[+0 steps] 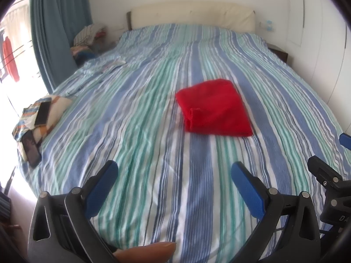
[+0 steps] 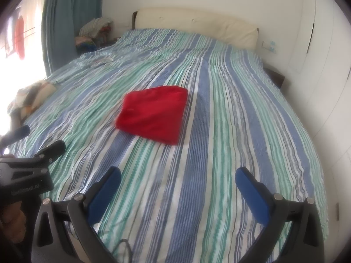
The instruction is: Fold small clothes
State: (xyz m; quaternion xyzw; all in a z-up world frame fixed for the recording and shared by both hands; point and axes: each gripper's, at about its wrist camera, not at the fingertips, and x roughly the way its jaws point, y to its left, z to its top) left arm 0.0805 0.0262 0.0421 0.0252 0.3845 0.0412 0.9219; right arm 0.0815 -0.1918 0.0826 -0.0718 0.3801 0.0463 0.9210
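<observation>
A red garment (image 1: pixel 214 109) lies folded into a compact rectangle in the middle of the striped bed (image 1: pixel 153 153); it also shows in the right wrist view as the same red garment (image 2: pixel 153 115). My left gripper (image 1: pixel 174 168) hovers over the near part of the bed, open, with nothing between its blue pads. It is well short of the garment. My right gripper (image 2: pixel 178 175) is likewise open and empty, near the foot of the bed (image 2: pixel 219 175). Each gripper's body shows at the edge of the other's view.
A cushion with two phones (image 1: pixel 41 111) lies at the bed's left edge. A cream headboard (image 1: pixel 193 17) backs the bed. A blue curtain (image 1: pixel 54 28) and a cluttered nightstand (image 1: pixel 92 41) stand at the far left. White wardrobe doors (image 2: pixel 318 65) run along the right.
</observation>
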